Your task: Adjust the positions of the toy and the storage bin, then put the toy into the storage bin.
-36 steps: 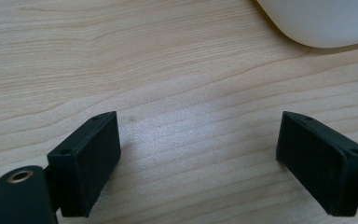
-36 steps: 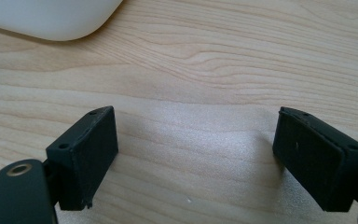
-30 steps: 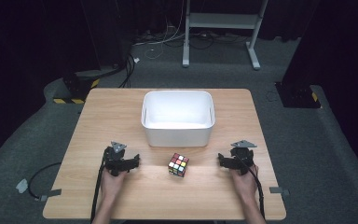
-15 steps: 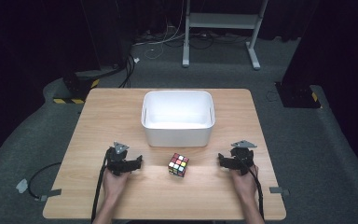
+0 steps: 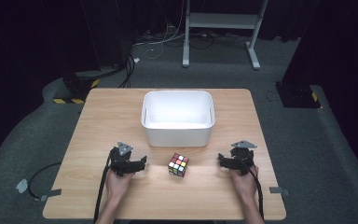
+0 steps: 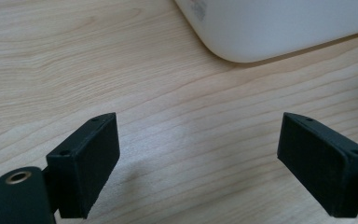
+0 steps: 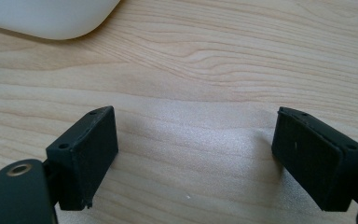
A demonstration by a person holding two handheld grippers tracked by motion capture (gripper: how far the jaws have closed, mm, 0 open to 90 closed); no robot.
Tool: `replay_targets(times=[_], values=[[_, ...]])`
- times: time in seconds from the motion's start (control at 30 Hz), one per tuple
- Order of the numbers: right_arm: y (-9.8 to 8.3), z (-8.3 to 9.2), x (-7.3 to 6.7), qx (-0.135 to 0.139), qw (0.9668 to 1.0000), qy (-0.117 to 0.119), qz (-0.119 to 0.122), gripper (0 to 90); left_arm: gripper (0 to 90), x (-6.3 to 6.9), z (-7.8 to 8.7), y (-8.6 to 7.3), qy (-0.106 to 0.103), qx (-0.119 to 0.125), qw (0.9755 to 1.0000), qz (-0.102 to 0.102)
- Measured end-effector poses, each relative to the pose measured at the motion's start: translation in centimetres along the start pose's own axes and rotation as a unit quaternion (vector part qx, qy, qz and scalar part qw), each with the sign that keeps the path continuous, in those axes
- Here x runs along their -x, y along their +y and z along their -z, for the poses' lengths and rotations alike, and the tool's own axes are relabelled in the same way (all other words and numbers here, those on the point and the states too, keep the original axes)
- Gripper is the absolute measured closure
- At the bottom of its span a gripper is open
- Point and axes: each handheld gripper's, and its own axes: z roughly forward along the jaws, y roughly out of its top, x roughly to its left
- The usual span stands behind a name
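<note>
On the bench point(image 5: 121, 116): cube point(image 5: 178, 164) untouched between left gripper point(image 5: 137, 163) and right gripper point(image 5: 223, 161), jaws apart, tub point(image 5: 177, 136) empty, nothing begun

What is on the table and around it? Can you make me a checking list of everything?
Surface: light wooden table, bare grain under both tongs.
Job's things: white tub, empty inside; colourful puzzle cube in front of it, apart from it, between the two tongs.
Clutter: nothing seen on the table.
Grippers: left tongs and right tongs rest on the table in the person's hands, both open, holding nothing.
Cables: one trails from each pair of tongs off the near edge; loose wires lie on the floor behind.
Surroundings: grey carpet, dark curtains, a white metal stand at the back.
</note>
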Motion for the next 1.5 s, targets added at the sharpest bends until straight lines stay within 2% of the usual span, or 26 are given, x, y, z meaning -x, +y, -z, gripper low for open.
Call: replay_targets(times=[0.43, 0.5, 0.6, 0.7, 0.83, 1.1, 1.3, 1.5], values=[[0.0, 0.0, 0.0, 0.000, 1.0000, -0.001, 0.000, 14.1, 12.6, 0.7, 0.4, 0.0, -0.016, -0.009, 0.9997, -0.015], [0.0, 0.0, 0.0, 0.000, 1.0000, -0.001, 0.000, 14.1, 12.6, 0.9, 0.6, 0.0, -0.022, -0.005, 0.9997, -0.012], [0.0, 0.0, 0.0, 0.000, 1.0000, -0.001, 0.000, 14.2, 12.1, 1.4, 0.8, 0.0, -0.032, 0.001, 0.9993, -0.020], [0.0, 0.0, 0.0, 0.000, 1.0000, -0.001, 0.000, 14.2, 12.0, 1.5, 1.0, 0.0, -0.036, 0.001, 0.9991, -0.022], [0.0, 0.0, 0.0, 0.000, 1.0000, -0.001, 0.000, 14.2, 11.5, 1.8, 1.5, 0.1, -0.054, -0.001, 0.9983, -0.021], [0.0, 0.0, 0.0, 0.000, 1.0000, -0.001, 0.000, 14.1, 11.0, 2.1, 2.5, 0.3, -0.056, -0.009, 0.9977, -0.036], [0.0, 0.0, 0.0, 0.000, 1.0000, -0.001, 0.000, 14.1, 10.6, 2.5, 3.2, 0.4, -0.066, 0.002, 0.9965, -0.052], [0.0, 0.0, 0.0, 0.001, 1.0000, -0.001, 0.000, 14.4, 8.8, 3.5, 2.9, 0.0, -0.090, 0.006, 0.9944, -0.055]])
